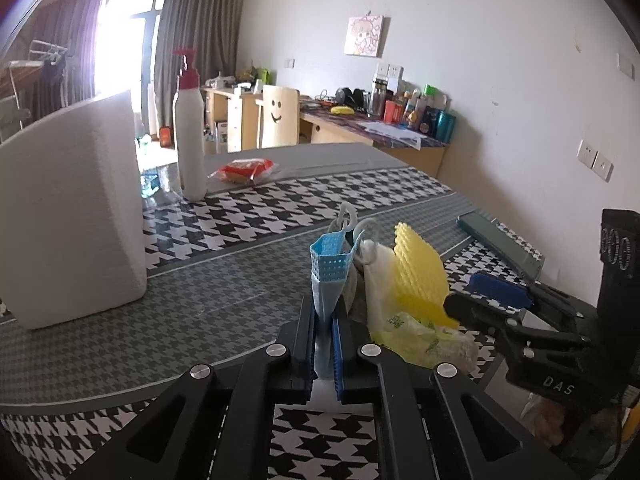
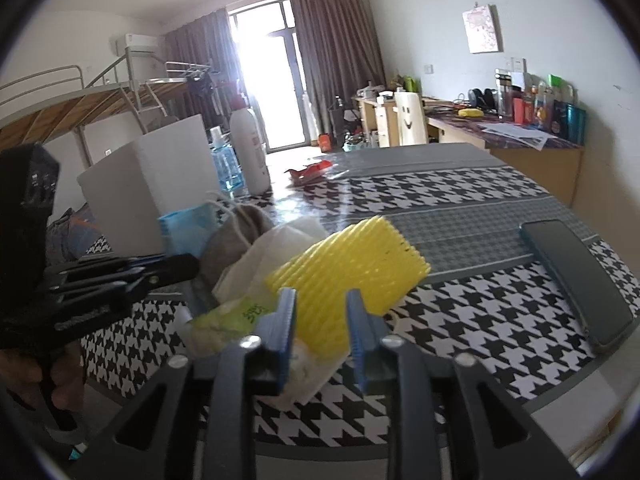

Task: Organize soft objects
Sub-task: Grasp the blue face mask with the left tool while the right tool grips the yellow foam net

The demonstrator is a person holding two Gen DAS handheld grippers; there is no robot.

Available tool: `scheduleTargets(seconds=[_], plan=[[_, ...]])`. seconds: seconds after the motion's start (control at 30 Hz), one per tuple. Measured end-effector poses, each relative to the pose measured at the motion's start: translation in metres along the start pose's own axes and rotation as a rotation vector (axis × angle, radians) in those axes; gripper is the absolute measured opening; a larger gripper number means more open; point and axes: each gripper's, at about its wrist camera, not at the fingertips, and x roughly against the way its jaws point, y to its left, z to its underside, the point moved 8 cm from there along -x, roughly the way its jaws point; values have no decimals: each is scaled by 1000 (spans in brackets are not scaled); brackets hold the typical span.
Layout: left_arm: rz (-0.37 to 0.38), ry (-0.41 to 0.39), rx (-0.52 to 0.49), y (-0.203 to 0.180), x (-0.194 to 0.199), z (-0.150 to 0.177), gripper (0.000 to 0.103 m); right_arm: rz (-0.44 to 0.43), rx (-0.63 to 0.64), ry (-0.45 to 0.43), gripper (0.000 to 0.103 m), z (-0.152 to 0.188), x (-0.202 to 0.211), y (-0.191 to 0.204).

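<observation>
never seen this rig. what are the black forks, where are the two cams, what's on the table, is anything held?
No robot: a person holds a two-finger gripper in each hand, with a fisheye camera on each looking along its fingers. The black forks are those fingers. In the left view, the left gripper is shut on a blue face mask. In the right view, the right gripper is open around a yellow foam net, not pressing it. Also on the houndstooth table: plastic bag, white foam block, pump bottle, dark phone.

The letters "DAS" stand in pale print on the black body of the right tongs (image 1: 500,294) (seen from the left wrist); green print on the yellow-green packet (image 2: 240,314) is unreadable.
</observation>
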Motion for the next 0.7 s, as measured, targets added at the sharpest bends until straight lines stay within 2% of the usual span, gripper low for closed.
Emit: scheduleTargets(seconds=[0.03, 0.07, 0.37, 0.53, 0.7], plan=[[-4, -6, -5, 0, 2, 0, 8, -4, -6, -2, 61, 0, 0, 0], [-13, -11, -12, 0, 4, 0, 8, -14, -18, -8, 66, -1, 1, -1], [-37, 27, 6, 9, -2, 10, 8, -16, 6, 34, 66, -1, -17, 8], [-26, 41, 3, 7, -8, 12, 8, -13, 12, 45, 66, -4, -25, 9], [-20, 48, 8, 9, -11, 14, 8, -32, 7, 107, 66, 1, -34, 10]])
